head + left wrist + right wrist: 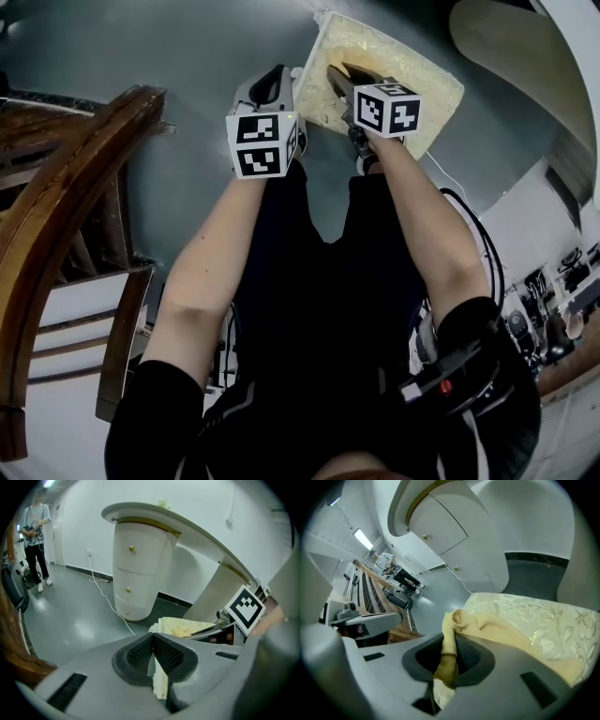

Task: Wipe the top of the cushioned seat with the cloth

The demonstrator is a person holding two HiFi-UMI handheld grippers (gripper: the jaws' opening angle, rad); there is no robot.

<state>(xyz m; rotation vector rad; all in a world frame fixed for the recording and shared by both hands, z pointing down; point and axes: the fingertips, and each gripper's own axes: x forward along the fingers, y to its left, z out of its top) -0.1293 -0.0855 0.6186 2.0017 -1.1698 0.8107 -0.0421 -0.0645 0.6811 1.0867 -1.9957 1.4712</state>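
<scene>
All 3 views are evenly lit by cool indoor light from above, with a bright ceiling strip [362, 538] at 10 o'clock in the right gripper view and a soft sheen on the grey floor [84, 625] at 9 o'clock in the left gripper view. Shadows are faint and soft, and the cushioned seat [534, 620] glints on its woven pattern at 3 o'clock. Fisheye bending curves every edge, both gripper views darken to black in the corners, and their near foreground at 6 o'clock is out of focus.
</scene>
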